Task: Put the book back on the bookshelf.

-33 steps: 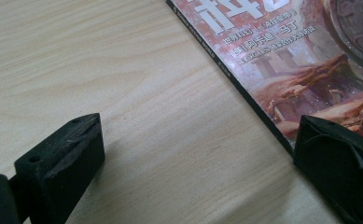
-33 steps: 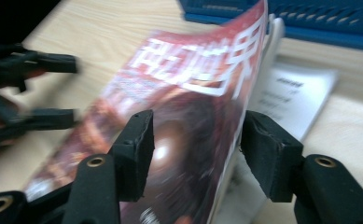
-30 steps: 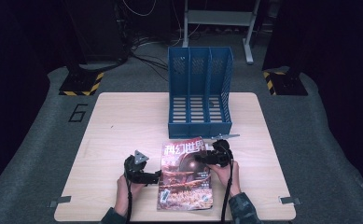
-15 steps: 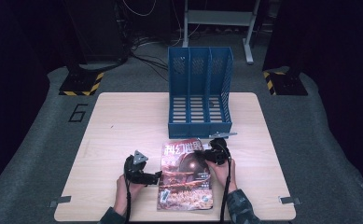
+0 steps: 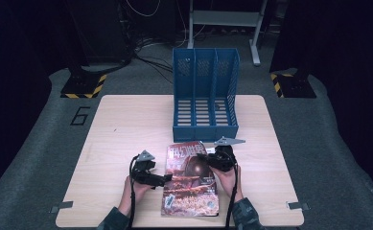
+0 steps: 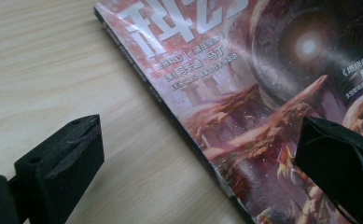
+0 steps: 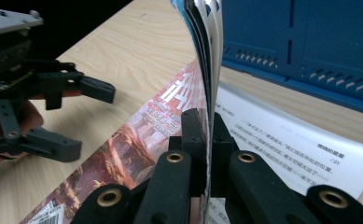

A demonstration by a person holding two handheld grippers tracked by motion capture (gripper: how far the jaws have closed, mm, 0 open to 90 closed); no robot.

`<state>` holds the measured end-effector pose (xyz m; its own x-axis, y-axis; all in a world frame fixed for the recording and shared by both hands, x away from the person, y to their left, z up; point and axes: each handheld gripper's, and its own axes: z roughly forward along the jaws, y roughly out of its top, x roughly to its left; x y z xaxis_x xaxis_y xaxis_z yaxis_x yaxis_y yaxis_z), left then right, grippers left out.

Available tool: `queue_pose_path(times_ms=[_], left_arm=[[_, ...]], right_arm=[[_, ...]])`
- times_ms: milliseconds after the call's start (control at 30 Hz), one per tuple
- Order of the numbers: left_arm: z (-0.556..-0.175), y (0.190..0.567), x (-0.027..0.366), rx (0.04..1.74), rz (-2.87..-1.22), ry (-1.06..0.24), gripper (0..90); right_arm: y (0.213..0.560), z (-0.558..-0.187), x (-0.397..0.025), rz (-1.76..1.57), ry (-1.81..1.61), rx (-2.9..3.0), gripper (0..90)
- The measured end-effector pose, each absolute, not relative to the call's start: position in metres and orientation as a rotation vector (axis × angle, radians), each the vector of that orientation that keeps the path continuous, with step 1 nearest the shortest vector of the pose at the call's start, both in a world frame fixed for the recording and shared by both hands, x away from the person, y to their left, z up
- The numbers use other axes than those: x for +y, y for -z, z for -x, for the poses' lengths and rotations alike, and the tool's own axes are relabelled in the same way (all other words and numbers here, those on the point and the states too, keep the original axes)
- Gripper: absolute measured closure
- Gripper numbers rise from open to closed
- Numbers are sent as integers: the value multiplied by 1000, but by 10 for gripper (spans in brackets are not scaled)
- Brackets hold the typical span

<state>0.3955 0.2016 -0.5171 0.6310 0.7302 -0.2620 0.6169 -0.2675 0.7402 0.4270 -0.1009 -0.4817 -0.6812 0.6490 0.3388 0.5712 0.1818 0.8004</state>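
Table [image 5: 126, 124]: right gripper [image 7: 206, 140] jaws clenched on magazine [image 5: 190, 179] edge; left gripper [image 6: 193, 158] jaws released.

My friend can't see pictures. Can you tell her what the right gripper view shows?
The right claw is shut on the lifted edge of a magazine on a wooden table. The open left claw waits nearby, and a blue file rack stands behind.

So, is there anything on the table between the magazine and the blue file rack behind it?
Nothing visible: bare wooden table separates the red-covered magazine from the blue plastic file rack. The right gripper already pinches some pages; the open left gripper sits at the spine.
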Motion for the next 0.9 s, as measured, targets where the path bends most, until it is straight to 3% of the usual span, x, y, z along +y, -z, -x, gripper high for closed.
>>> queue_pose_path(times_ms=[600,733,900], left_arm=[[-405,523,180,1011,-1997,-6,43],[-407,524,176,987,-1967,58,146],[-410,524,176,1033,-1936,24,268]], right_arm=[[461,-404,-99,-1071,-1629,2239,897],[463,-403,-98,-1058,-1656,2226,897],[467,-405,-98,-1071,-1660,2219,897]])
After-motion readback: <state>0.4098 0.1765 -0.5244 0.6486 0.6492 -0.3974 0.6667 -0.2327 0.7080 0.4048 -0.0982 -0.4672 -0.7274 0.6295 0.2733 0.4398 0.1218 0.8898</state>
